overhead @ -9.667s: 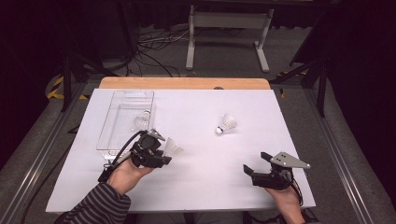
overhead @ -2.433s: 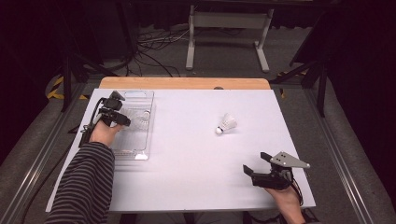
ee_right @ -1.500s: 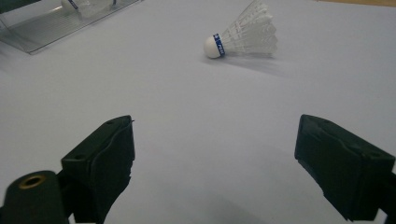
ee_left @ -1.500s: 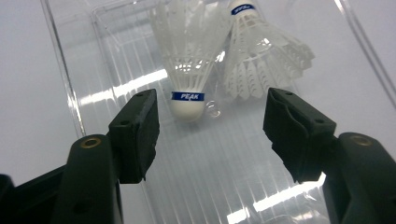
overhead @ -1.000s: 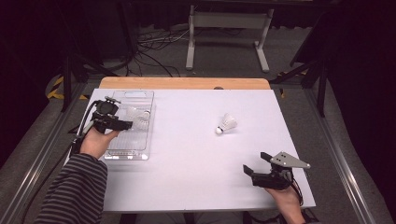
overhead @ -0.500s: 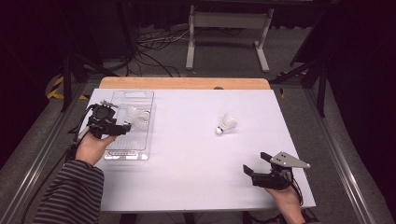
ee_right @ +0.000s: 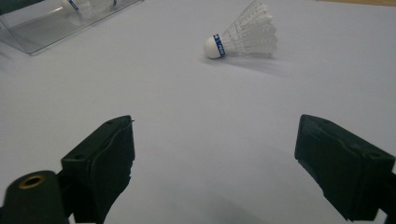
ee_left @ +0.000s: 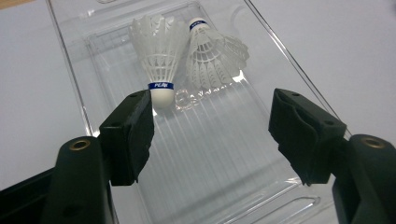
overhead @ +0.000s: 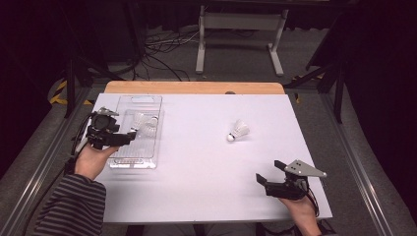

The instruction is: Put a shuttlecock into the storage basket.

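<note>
Overhead, lone shuttlecock (overhead: 239, 131), close up, two shuttlecocks (ee_left: 187, 56) in tray (ee_left: 224, 154)

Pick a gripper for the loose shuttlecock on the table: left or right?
Right, probably. The right gripper is open, empty and faces the shuttlecock across bare table. The left gripper, just opened, is over the clear tray.

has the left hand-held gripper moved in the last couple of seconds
Yes: the left hand-held gripper has drawn back from the far end of the tray toward the person, jaws opening, empty.

Left hand-held gripper (overhead: 129, 137) jaws just opening, nothing between, right hand-held gripper (overhead: 259, 179) jaws spread
</note>
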A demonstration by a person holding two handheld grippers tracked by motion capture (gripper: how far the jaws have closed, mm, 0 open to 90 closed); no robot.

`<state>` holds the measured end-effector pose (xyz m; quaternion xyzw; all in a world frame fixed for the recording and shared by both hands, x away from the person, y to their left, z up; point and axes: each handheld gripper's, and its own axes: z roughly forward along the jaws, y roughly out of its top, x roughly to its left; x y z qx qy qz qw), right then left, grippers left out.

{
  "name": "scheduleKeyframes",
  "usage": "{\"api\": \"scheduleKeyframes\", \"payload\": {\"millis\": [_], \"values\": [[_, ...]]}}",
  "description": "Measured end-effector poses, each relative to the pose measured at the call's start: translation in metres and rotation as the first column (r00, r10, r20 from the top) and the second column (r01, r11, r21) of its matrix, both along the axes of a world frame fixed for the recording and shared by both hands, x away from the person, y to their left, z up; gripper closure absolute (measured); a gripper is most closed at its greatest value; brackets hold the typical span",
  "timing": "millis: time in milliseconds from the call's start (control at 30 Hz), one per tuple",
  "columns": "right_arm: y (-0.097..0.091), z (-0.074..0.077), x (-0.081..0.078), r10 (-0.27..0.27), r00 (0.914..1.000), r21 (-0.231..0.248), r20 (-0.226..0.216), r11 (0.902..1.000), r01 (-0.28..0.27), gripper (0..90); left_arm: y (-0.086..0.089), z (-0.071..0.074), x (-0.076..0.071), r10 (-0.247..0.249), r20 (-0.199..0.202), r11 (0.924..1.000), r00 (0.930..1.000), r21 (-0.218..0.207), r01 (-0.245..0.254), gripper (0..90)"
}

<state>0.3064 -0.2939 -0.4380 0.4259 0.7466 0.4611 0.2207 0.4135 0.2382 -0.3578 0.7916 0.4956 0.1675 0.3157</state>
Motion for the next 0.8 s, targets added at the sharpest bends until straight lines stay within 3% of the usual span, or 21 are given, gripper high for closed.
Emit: {"api": "scheduleKeyframes", "payload": {"millis": [200,333,800], "values": [[0.000,0.000,0.000,-0.004,1.0000,-0.002,0.001,1.0000,0.004,12.7,0.005,-0.001,-0.009,0.002,-0.012,0.9993,0.9999,-0.037,-0.002,31.3],[0.000,0.000,0.000,-0.003,1.0000,-0.003,-0.001,1.0000,0.003,12.7,0.008,-0.002,-0.018,0.018,0.020,0.9994,0.9996,-0.030,-0.017,28.4],[0.001,0.000,0.000,-0.004,1.0000,0.001,-0.003,1.0000,0.004,12.7,0.014,-0.009,-0.040,0.007,0.056,0.9978,0.9984,-0.066,-0.004,23.6]]}}
